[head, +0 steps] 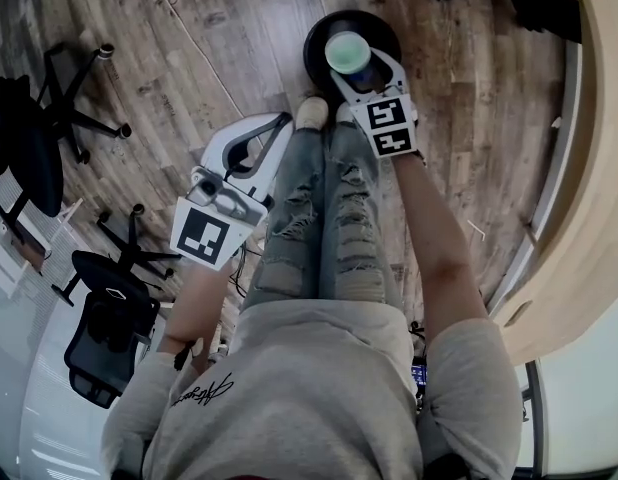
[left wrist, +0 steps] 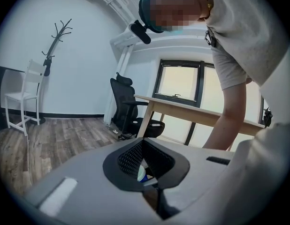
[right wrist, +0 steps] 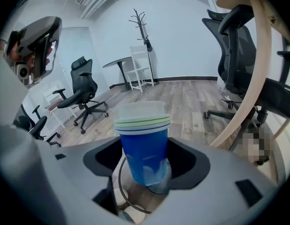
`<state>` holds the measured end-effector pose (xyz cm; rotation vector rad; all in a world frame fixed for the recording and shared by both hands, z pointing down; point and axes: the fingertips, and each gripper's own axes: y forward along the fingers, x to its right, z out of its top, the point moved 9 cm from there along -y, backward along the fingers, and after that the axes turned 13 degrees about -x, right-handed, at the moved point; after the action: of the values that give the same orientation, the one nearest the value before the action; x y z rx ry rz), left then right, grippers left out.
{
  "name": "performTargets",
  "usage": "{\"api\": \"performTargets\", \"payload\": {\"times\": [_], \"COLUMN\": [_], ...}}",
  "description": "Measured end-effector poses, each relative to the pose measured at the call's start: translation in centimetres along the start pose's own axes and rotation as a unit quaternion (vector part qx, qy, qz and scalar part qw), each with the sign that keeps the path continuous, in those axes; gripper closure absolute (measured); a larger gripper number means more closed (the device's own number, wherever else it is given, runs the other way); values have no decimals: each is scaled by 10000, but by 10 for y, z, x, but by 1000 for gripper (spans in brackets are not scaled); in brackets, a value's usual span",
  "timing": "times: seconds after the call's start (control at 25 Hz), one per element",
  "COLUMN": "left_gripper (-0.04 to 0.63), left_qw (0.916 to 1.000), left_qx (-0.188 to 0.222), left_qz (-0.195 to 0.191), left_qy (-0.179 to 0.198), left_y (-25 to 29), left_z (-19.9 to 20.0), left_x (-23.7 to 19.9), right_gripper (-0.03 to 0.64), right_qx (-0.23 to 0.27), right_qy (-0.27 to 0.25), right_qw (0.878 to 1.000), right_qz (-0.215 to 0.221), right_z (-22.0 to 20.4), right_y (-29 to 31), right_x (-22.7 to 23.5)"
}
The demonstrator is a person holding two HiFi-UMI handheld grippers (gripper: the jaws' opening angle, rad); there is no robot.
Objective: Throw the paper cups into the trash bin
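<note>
Head view: cup stack held over the bin, drop pending

Right claw pinches a nested stack of cups by the blue side wall. The stack is upright, mouth up, straight above the round black bin, which stands on the floor by the feet. The arm reaches forward and down, likely so the stack falls inside the rim rather than onto the planks. Right gripper view agrees: both pads press the outer cup around mid-height, rims stacked above, and a dark ring below is likely the bin rim. Cups are clear of the bin and not in it yet, so this stack reads as almost done. The next move is probably just spreading the pads. Risk: light nested cups may cling to a pad or come apart and bounce out. Left claw hangs beside the left leg, well off the bin, tips pressed together and gripping nothing, seemingly parked out of the way. A blue-white speck shows through its hollow, too small to name. No other cups in sight
</note>
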<state>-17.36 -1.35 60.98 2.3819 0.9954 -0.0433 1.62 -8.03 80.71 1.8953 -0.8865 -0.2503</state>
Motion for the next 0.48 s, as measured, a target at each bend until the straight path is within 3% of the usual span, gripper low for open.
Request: {"api": "performTargets", "payload": {"times": [0.48], "left_gripper": [592], "left_qw": [9996], "left_qx": [-194], "left_qz": [-124], "left_qy": [-152], "left_y": [12], "left_z": [-28], "left_x": [-2], "right_gripper": [311], "right_qx": [-628], "right_qy": [-209], "right_qw": [9978], "right_qz": [-22], "right_z": [-29], "right_y": [47], "right_x": [14]}}
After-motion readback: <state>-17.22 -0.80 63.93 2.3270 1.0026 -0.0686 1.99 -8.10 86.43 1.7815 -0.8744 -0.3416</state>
